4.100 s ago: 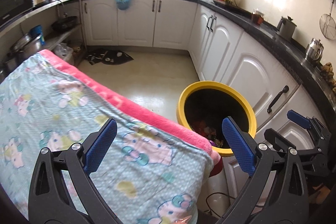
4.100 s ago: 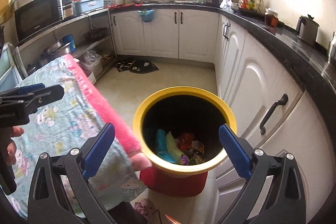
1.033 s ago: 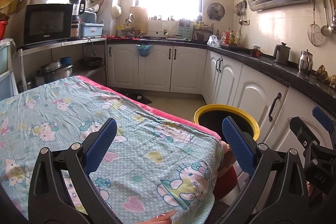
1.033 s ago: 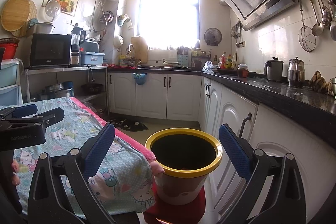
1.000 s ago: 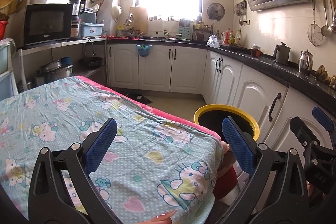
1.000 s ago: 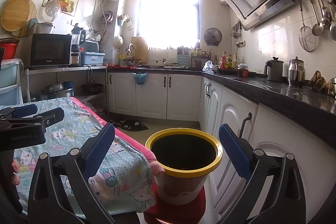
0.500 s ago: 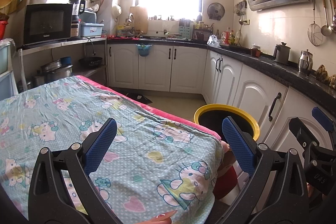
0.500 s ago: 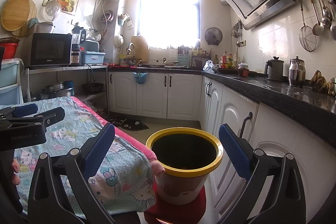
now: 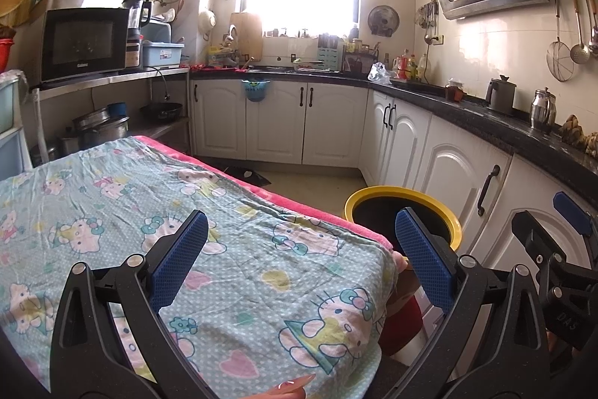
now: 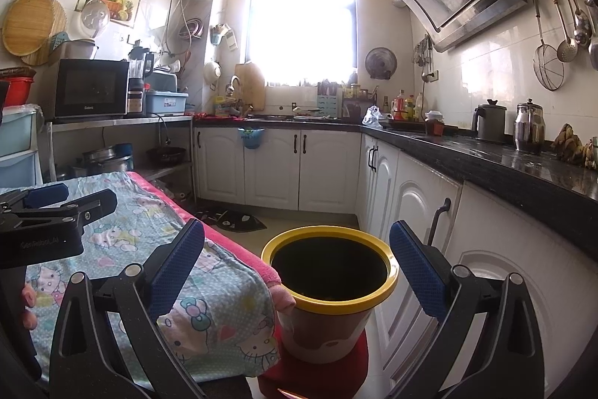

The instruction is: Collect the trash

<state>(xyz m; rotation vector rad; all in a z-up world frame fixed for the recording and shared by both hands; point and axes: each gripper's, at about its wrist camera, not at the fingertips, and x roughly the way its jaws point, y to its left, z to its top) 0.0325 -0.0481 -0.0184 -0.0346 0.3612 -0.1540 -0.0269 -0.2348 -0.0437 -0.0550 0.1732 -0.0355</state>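
The left gripper [image 9: 301,255] hung over the table, its blue pads spread wide apart with nothing between them. The right gripper [image 10: 297,260] was likewise wide open and empty, held level with the bin [image 10: 330,290] straight ahead of it.

The bin, white-sided with a yellow rim, stood on a red stool [image 10: 321,376] just past the near corner of the table, hard against the white cabinets [image 10: 415,212] under the black counter [image 10: 523,171]. Its inside looked dark in both views (too dark to tell what lay in it). In the left wrist view the same bin [image 9: 407,197] showed partly behind the right-hand pad, beyond the table's edge.

The table was covered by a pale green cloth [image 9: 231,249] printed with cartoon cats, with a pink blanket [image 9: 299,208] showing along its far edge and drooping at the corner so that it touched the bin's side. No loose trash could be seen on the cloth.

In the right wrist view the left gripper's black frame [image 10: 48,215] reached in from the left over the cloth, with fingertips [image 10: 28,298] of the person's hand showing beneath it. A microwave [image 10: 89,86] sat on a shelf at the left, and a kettle [image 10: 489,120] stood on the counter at the right.
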